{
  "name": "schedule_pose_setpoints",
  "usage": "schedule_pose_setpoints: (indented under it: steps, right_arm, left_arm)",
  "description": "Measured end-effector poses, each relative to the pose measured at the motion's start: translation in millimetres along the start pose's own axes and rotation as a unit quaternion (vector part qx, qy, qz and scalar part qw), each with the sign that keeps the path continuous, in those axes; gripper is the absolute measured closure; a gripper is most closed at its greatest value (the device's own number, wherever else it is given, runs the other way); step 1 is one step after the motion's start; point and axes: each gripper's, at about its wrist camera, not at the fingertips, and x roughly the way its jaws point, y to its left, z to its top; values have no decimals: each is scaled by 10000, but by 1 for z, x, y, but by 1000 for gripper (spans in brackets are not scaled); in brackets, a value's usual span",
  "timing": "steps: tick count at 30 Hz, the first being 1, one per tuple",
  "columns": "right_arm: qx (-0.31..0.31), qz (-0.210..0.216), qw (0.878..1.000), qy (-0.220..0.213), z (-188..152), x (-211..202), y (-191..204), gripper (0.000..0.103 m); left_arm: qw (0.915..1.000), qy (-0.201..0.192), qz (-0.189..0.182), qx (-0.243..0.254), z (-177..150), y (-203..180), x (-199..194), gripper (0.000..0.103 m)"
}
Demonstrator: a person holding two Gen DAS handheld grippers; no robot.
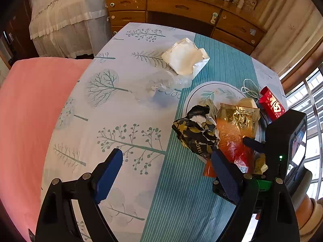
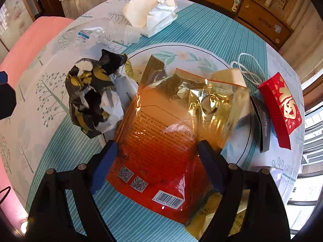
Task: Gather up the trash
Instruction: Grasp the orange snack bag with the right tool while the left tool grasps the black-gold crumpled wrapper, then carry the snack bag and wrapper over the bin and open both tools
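On the flowered plate (image 2: 181, 53) lies an orange-and-gold foil bag (image 2: 161, 129). My right gripper (image 2: 156, 147) is open, with one blue finger on either side of the bag's lower half. A crumpled black-and-gold wrapper (image 2: 90, 96) sits at the plate's left rim. My left gripper (image 1: 166, 153) is open over bare tablecloth, just left of that wrapper (image 1: 195, 131) and the foil bag (image 1: 236, 125). Farther back are a crushed clear bottle (image 1: 161, 84) and a crumpled white paper bag (image 1: 185, 58).
A red box (image 2: 282, 104), a dark card (image 2: 262, 121) and a white cord (image 2: 246, 68) lie right of the plate. The right gripper's black housing (image 1: 282, 137) stands close beside my left fingers. A pink seat (image 1: 30, 111) borders the table's left edge. A wooden dresser (image 1: 181, 6) stands behind.
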Motion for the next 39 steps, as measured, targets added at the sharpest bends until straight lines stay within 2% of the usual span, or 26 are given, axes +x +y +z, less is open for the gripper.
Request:
schedule_pose_setpoints:
  steps: [2, 4, 10, 13, 19, 22, 27, 28, 29, 30, 31, 35, 39]
  right_arm:
    - [50, -11, 9999, -96, -3, -3, -3, 38]
    - [102, -23, 9998, -164, -4, -5, -8, 53]
    - [441, 367, 9978, -323, -8, -14, -29, 69]
    - [848, 733, 9931, -345, -7, -18, -43, 76]
    - [1408, 1232, 9816, -392, -5, -27, -63, 78]
    - [1522, 1377, 9779, -409, -6, -31, -64, 78]
    - [1633, 1493, 9743, -421, -13, -35, -70, 78]
    - [1652, 1518, 9736, -421, -15, -37, -71, 78]
    - [1660, 1542, 9731, -428, -16, -38, -71, 78]
    - [1664, 1561, 9726, -444, -17, -40, -71, 78]
    - [1668, 1579, 9722, -453, -18, -41, -70, 78]
    - [1775, 1681, 9683, -503, -25, -50, -69, 79]
    - [2018, 1874, 9595, -597, -35, -66, -67, 79]
  left_arm:
    - [10000, 35, -14, 36, 0, 0, 3, 12]
    - [9999, 59, -27, 95, 0, -2, 7, 12]
    - [9994, 167, -214, 218, 6, -12, 20, 12]
    - [9987, 272, -396, 173, 11, -14, 27, 12]
    - [9973, 451, -585, 38, 28, -16, 44, 13]
    - [9975, 487, -503, -8, 37, -21, 52, 13]
    - [9963, 791, -345, 13, 48, -31, 80, 14]
    - [9960, 842, -310, 11, 48, -32, 85, 21]
    - [9957, 880, -293, 3, 48, -33, 89, 32]
    - [9954, 917, -283, 5, 49, -34, 94, 38]
    - [9950, 942, -324, -1, 48, -35, 97, 49]
    - [9973, 690, -241, 37, 44, -38, 91, 62]
    - [9975, 626, -332, 75, 30, -35, 77, 64]
